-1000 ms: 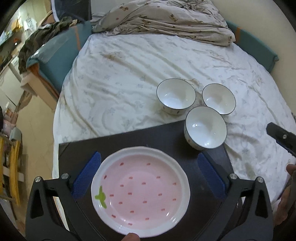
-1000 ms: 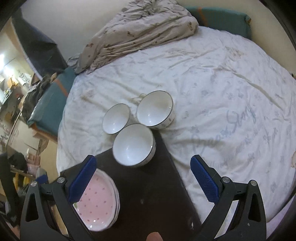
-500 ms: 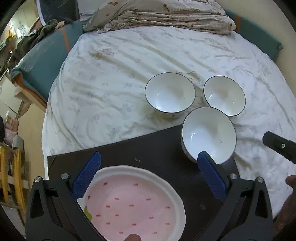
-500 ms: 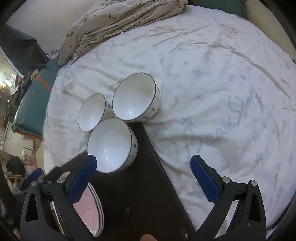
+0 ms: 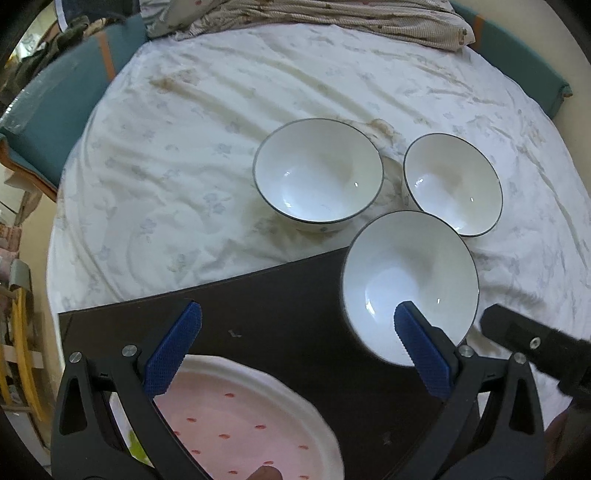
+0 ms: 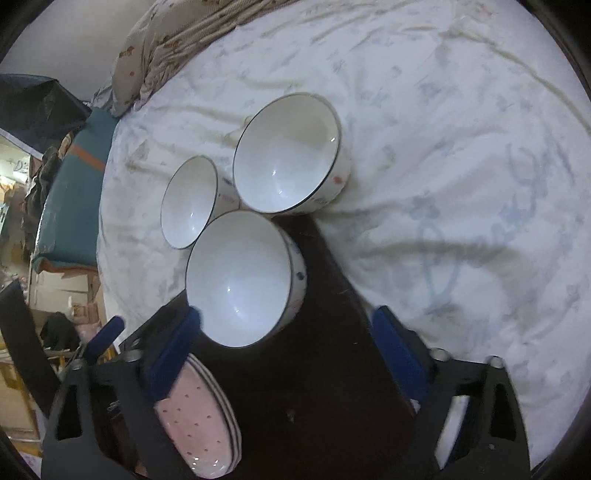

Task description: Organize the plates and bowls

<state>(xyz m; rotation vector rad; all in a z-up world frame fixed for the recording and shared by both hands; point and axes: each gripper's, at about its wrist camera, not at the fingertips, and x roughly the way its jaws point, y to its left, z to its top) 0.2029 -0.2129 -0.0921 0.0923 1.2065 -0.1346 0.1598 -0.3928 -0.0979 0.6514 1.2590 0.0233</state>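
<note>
We take the dark board (image 5: 295, 314) as our landmark. Nearest to us, at its near left corner, sits the pink plate (image 5: 240, 424) with red specks; from the right wrist view it looks like the top of a short stack of plates (image 6: 207, 424), though the blur there leaves us unsure how many. Our left gripper (image 5: 295, 350) hangs over the board's near side with its blue-padded fingers (image 5: 173, 350) spread wide, holding nothing. Our right gripper (image 6: 284, 354) is likewise spread apart and empty above the board, its outline smeared by motion.

At the board's far right corner stands the nearest bowl (image 5: 410, 284), white with a dark rim, partly on the board and partly over its edge; the left gripper's right finger overlaps it in the picture, but we cannot tell whether they touch.

Just beyond the board's far edge, on the white bedsheet (image 5: 166, 166), stand two more white bowls: the large bowl (image 5: 317, 173) to the left and the smaller bowl (image 5: 452, 182) to the right, both close to the nearest bowl.

Farthest from the board, a crumpled blanket (image 5: 332, 14) lies on the bed.
</note>
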